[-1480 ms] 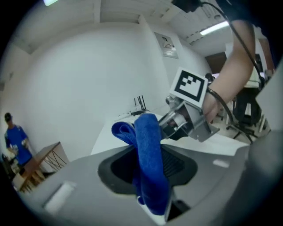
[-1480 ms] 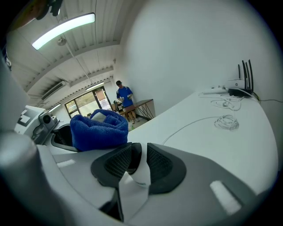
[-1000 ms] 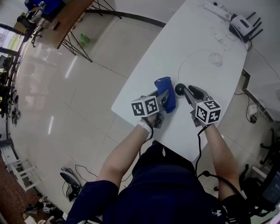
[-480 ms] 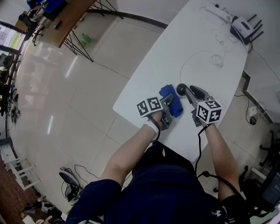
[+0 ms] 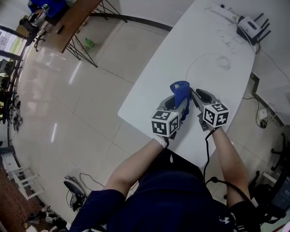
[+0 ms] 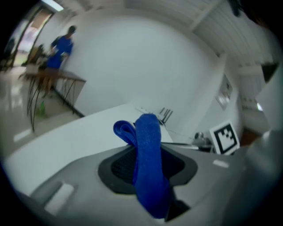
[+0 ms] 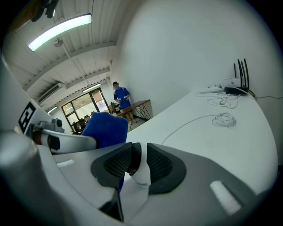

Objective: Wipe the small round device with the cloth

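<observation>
My left gripper [image 5: 180, 102] is shut on a folded blue cloth [image 5: 180, 89], whose free end stands up past the jaws [image 6: 148, 132]. In the head view the cloth lies against the tip of my right gripper [image 5: 192, 94] and hides the small round device there. In the right gripper view, my right gripper [image 7: 136, 162] is shut on the device [image 7: 139, 177]: a dark round part and a white stem sit between the pads. The blue cloth [image 7: 106, 128] shows just left of these jaws. Both grippers hang over the near end of the white table [image 5: 154, 86].
At the table's far end are a white router with antennas [image 5: 250, 26], a power strip [image 5: 221, 9] and a thin white cable with a coil [image 5: 223, 62]. The table's left edge drops to tiled floor. A wooden desk [image 5: 68, 18] and a person in blue [image 6: 59, 46] stand far off.
My left gripper has carried the cloth to the right and forward, up to the right gripper's tip, where it now covers the dark round device. The right gripper has stayed put.
</observation>
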The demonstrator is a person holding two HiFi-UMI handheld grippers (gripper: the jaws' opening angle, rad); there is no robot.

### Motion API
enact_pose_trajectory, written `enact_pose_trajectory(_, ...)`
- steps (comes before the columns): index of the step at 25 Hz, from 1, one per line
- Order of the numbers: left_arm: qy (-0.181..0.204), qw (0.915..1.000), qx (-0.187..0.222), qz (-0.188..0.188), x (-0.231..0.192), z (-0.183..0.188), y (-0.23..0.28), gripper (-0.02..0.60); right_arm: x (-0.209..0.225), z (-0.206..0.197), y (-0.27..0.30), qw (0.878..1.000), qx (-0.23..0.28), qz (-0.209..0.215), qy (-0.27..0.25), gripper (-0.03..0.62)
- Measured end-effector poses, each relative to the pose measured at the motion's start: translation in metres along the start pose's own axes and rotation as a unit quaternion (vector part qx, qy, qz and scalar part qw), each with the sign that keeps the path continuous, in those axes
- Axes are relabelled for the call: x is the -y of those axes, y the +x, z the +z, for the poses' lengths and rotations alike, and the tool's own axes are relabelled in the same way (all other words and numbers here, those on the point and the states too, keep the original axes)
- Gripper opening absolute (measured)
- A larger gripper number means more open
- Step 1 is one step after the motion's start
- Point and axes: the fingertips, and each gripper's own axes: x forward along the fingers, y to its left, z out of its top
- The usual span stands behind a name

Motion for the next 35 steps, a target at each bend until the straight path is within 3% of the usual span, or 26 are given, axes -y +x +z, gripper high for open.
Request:
enact_pose_trajectory(1, 0.065, 0.9979, -0.005, -0.002, 0.007, -0.004, 0.002, 0.144, 0.0, 0.0, 0.0, 1.0, 0.001, 0.0, 0.002, 0.112)
enact_pose_trajectory(3, 0.176, 0.9844, -0.009, 0.002, 0.015, -0.017, 0.004, 0.144, 0.0, 0.0, -0.001, 1.0, 0.002, 0.0, 0.005, 0.112)
enact_pose_trajectory(4, 0.209, 0.9779, -0.008, 0.005, 0.017, -0.022, 0.005, 0.144, 0.001, 0.0, -0.002, 1.0, 0.003, 0.0, 0.005, 0.112)
enact_pose_trajectory(6, 0.221, 0.9753, -0.003, 0.007, 0.018, -0.026, 0.004, 0.144, 0.002, -0.001, -0.003, 1.0, 0.002, 0.001, 0.005, 0.112)
enact_pose_trajectory(8, 0.163, 0.9867, 0.002, 0.001, 0.015, -0.026, 0.005, 0.144, 0.003, -0.001, -0.003, 1.0, 0.002, 0.001, 0.004, 0.112)
enact_pose_trajectory(10, 0.048, 0.9988, 0.001, -0.004, 0.001, -0.025, 0.005, 0.144, 0.004, -0.001, -0.002, 1.0, 0.001, 0.0, 0.004, 0.112)
enact_pose_trajectory(13, -0.094, 0.9955, -0.009, -0.008, -0.025, -0.034, 0.008, 0.148, 0.003, -0.002, -0.001, 1.0, 0.001, 0.0, 0.005, 0.112)
enact_pose_trajectory(17, -0.2, 0.9794, 0.003, -0.026, -0.038, -0.044, 0.01, 0.149, 0.001, 0.0, -0.001, 1.0, 0.005, 0.001, 0.01, 0.112)
enact_pose_trajectory(21, -0.337, 0.9404, 0.043, 0.014, -0.061, -0.062, 0.008, 0.146, 0.0, 0.001, -0.001, 1.0, 0.007, 0.003, 0.012, 0.112)
enact_pose_trajectory(23, -0.371, 0.9273, 0.044, 0.027, -0.065, -0.076, 0.014, 0.145, 0.0, 0.001, -0.002, 1.0, 0.009, 0.004, 0.015, 0.112)
enact_pose_trajectory(27, -0.404, 0.9124, 0.041, 0.049, -0.071, -0.092, 0.018, 0.143, -0.003, 0.0, 0.0, 1.0, 0.005, 0.004, 0.011, 0.112)
enact_pose_trajectory(29, -0.4, 0.9144, 0.035, 0.049, -0.068, -0.092, 0.018, 0.143, -0.003, -0.001, 0.001, 1.0, 0.001, 0.003, 0.009, 0.112)
enact_pose_trajectory(30, -0.389, 0.9196, 0.027, 0.047, -0.065, -0.091, 0.018, 0.144, -0.002, -0.001, 0.001, 1.0, -0.001, 0.003, 0.009, 0.112)
enact_pose_trajectory(32, -0.335, 0.9414, 0.006, 0.036, -0.052, -0.086, 0.016, 0.143, -0.003, -0.002, 0.0, 1.0, 0.0, 0.004, 0.011, 0.112)
enact_pose_trajectory(35, -0.185, 0.9821, -0.026, 0.024, -0.024, -0.07, 0.006, 0.144, -0.004, -0.002, -0.001, 1.0, 0.005, 0.004, 0.02, 0.112)
